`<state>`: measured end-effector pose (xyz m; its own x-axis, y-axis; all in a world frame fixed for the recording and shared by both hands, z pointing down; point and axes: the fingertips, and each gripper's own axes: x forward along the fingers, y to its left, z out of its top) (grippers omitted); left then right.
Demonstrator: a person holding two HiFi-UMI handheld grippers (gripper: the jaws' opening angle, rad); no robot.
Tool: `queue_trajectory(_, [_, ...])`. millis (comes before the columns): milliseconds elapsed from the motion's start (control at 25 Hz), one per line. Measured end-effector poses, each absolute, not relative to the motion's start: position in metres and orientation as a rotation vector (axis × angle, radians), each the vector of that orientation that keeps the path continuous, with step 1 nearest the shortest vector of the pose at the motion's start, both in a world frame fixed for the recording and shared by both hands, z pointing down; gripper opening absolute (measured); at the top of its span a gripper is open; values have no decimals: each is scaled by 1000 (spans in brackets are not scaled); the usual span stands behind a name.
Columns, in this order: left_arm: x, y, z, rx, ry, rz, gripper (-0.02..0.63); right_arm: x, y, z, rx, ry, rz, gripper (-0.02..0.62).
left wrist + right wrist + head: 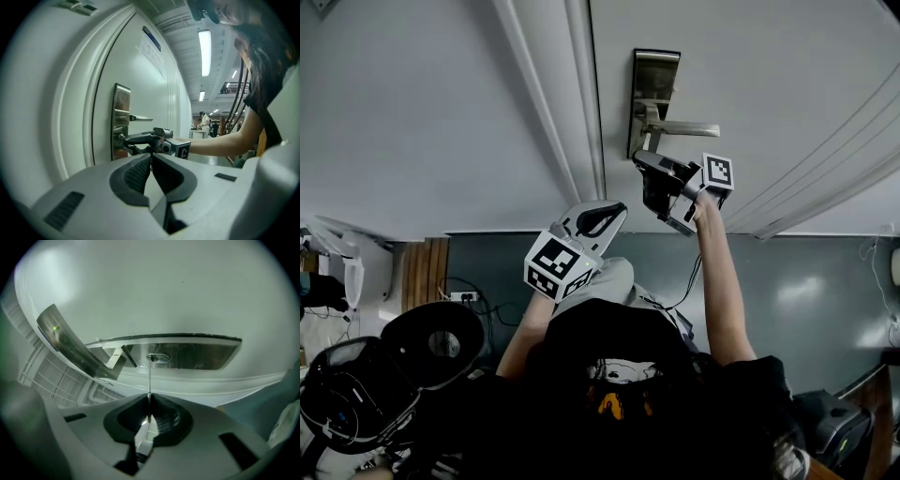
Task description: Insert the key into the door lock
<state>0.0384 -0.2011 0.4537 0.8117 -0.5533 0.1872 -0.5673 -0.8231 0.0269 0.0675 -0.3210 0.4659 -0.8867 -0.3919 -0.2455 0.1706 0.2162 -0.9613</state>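
A steel lock plate (pixel 652 94) with a lever handle (pixel 686 128) is set in the white door (pixel 769 75). In the right gripper view a thin key (pixel 149 378) runs from my right gripper (pixel 149 401), shut on it, up to the keyhole (pixel 153 357) in the plate (pixel 206 355); its tip touches the slot. In the head view the right gripper (pixel 645 169) is against the plate's lower end. My left gripper (pixel 598 221) hangs back from the door, shut and empty. The left gripper view shows its jaws (pixel 151 164) closed, with the right gripper (pixel 136 139) at the lock plate (pixel 121 119) beyond.
A white door frame (pixel 567 103) runs beside the lock, with a grey wall (pixel 412 103) to its left. Cables and a wall socket (pixel 465 296) lie on the dark floor (pixel 806 291). Black round gear (pixel 431 347) sits at lower left. People stand far down the hall (pixel 205 123).
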Motion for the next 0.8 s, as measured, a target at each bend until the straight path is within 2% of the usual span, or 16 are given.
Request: queue_trajectory(800, [25,-216,442,2875,-930,236,21,78,-325,462,-230,1934,-1750,20])
